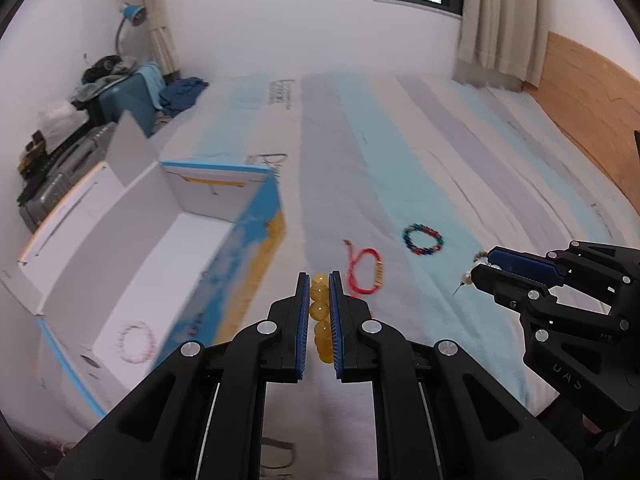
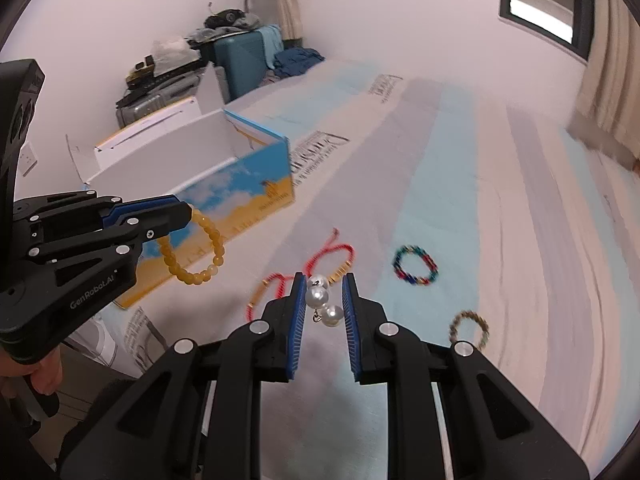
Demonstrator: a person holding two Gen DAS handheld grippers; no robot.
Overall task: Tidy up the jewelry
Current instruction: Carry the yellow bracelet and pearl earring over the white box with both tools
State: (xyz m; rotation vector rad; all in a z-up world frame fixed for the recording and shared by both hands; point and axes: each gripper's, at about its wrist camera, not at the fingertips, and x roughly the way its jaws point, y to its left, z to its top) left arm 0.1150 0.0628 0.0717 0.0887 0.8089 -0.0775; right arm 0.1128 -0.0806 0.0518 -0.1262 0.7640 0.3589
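Progress stands at roughly one piece stowed: we find a pink bracelet (image 1: 137, 342) lying on the floor of the open cardboard box (image 1: 192, 236), at about nine o'clock from the left gripper (image 1: 319, 280). That gripper is clamped on an amber bead bracelet (image 2: 196, 246), which hangs clear of the bed beside the box wall. The right gripper (image 2: 323, 282) pinches a pearl piece (image 2: 322, 300) at its fingertips; we cannot tell its full form. Left on the striped bedsheet (image 1: 440, 152) we count a red cord bracelet (image 1: 366, 270) at twelve o'clock, a multicoloured bracelet (image 1: 423, 239) at one o'clock, and a brown beaded bracelet (image 2: 469, 330) at three o'clock of the right gripper.
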